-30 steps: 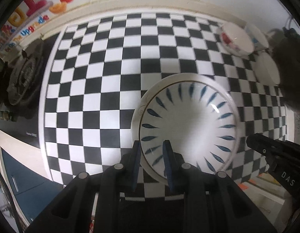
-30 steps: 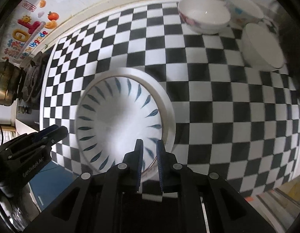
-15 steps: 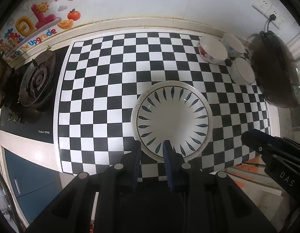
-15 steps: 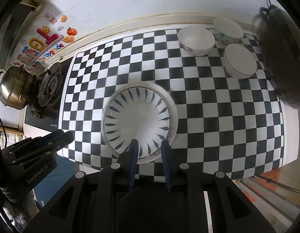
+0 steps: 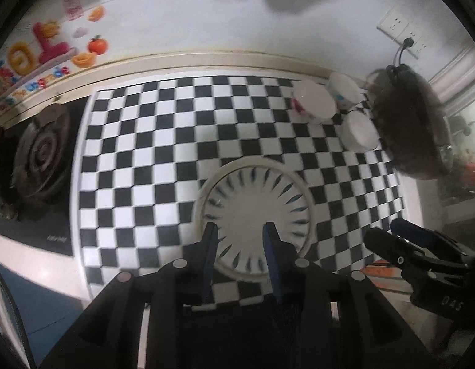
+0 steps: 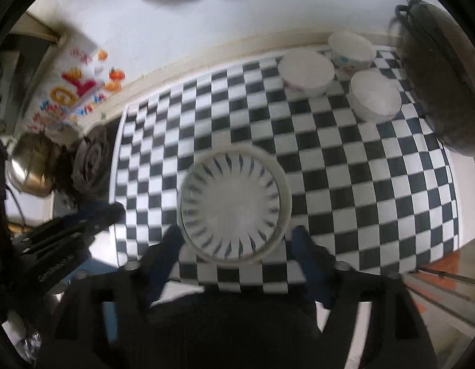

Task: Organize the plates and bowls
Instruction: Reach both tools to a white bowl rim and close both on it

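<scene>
A: Left to right. Stove burner (image 5: 42, 150) and a metal kettle (image 6: 30, 166) at the far left, off the checkered mat (image 5: 139, 166). The blue-leaf plate (image 5: 256, 218) lies flat on the mat near its front edge, seemingly on a plainer plate whose rim (image 5: 309, 190) shows around it. Nothing on it.

B: Grippers?

A: Both raised clear of the plate. Left gripper (image 5: 240, 246): its jaws have just been opening a little, now a narrow gap, nothing between them. Right gripper (image 6: 234, 246): its jaws have just been opening a lot, now spread wide, also empty. The plate shows between the fingers only because it lies below.

B: Containers?

A: Three bowls clustered at the mat's back right corner: a red-patterned bowl (image 6: 306, 73), a blue-patterned bowl (image 6: 351, 49) behind it against the wall, a plain white bowl (image 6: 375, 97) nearest the dark wok (image 6: 443, 92). All upright, and all look empty, though blur hides fine detail. Red and blue look to be touching; cannot tell for the white one.

B: Risks?

A: My judgement: the bowls are packed tight, so a wide jaw going for one could knock its neighbour or catch the wok. Thin glazed rims may slip from a narrow pinch. The plate stack sits close to the counter's front edge; a careless sweep could push it off.
</scene>
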`<state>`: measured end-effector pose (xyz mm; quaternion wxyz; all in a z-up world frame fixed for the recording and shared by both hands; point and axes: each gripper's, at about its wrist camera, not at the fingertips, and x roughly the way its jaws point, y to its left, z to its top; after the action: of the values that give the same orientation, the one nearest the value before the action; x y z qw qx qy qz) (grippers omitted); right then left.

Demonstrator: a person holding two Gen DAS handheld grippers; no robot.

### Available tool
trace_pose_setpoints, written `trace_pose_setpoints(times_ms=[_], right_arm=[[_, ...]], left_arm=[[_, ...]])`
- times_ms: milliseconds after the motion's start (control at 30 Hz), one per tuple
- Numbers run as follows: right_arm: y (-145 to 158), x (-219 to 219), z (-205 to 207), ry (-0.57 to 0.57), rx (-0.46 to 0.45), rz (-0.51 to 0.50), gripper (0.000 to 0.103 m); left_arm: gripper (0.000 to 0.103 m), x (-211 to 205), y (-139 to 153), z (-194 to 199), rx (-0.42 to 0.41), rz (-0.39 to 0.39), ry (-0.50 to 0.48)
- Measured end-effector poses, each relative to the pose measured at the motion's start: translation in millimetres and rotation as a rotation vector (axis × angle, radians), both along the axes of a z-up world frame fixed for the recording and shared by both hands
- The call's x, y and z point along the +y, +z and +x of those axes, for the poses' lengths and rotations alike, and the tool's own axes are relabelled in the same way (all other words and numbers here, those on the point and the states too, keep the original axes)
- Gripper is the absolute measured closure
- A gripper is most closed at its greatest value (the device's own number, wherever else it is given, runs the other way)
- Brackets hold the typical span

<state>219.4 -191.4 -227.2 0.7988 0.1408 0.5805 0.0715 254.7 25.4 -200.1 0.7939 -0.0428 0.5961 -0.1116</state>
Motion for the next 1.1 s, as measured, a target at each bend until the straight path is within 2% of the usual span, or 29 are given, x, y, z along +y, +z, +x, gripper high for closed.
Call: trace_pose_setpoints(times_ms=[33,133,367,500,733,900,1000,1033,1100], right_arm=[[1.7,-6.5,3.3,-0.014,-0.039,0.002,0.022],[-0.1,-29.3,23.5,-0.057,-0.071,-0.016,0.022],[-21.6,-110.7,112.5,-0.191,-0.046,0.059,0.025],[-52.8,-148.6,190.3,-0.181,0.014,0.068,0.038],[-118.6,-167.0,292.3,-0.046,0.159,0.026,0.056],[-161.2,-167.4,328.1,0.017,0.244,0.006,0.070],[-183.2,-167.5,341.8,0.038,0.290,0.000,0.092],[-188.5,-167.2,344.1,0.046,0.300,-0.007,0.095],[-193.1,-167.4,345.1,0.047,0.307,-0.006,0.095]], left_arm=[[0.075,-2.4,-0.4,7.4,-0.008,-0.008,-0.009],[0.075,-16.1,-2.2,36.4,-0.030,-0.018,-0.023],[0.075,-70.1,-18.2,122.8,0.016,-0.080,-0.013],[0.075,-105.9,-51.8,180.4,0.101,-0.095,0.015],[0.076,-150.4,-132.3,260.0,0.274,-0.095,0.095],[0.076,-163.3,-167.7,284.3,0.338,-0.078,0.104],[0.080,-171.7,-182.9,290.1,0.355,-0.052,0.085],[0.087,-174.4,-186.5,290.7,0.358,-0.042,0.078],[0.088,-177.1,-187.9,290.1,0.349,-0.024,0.078]])
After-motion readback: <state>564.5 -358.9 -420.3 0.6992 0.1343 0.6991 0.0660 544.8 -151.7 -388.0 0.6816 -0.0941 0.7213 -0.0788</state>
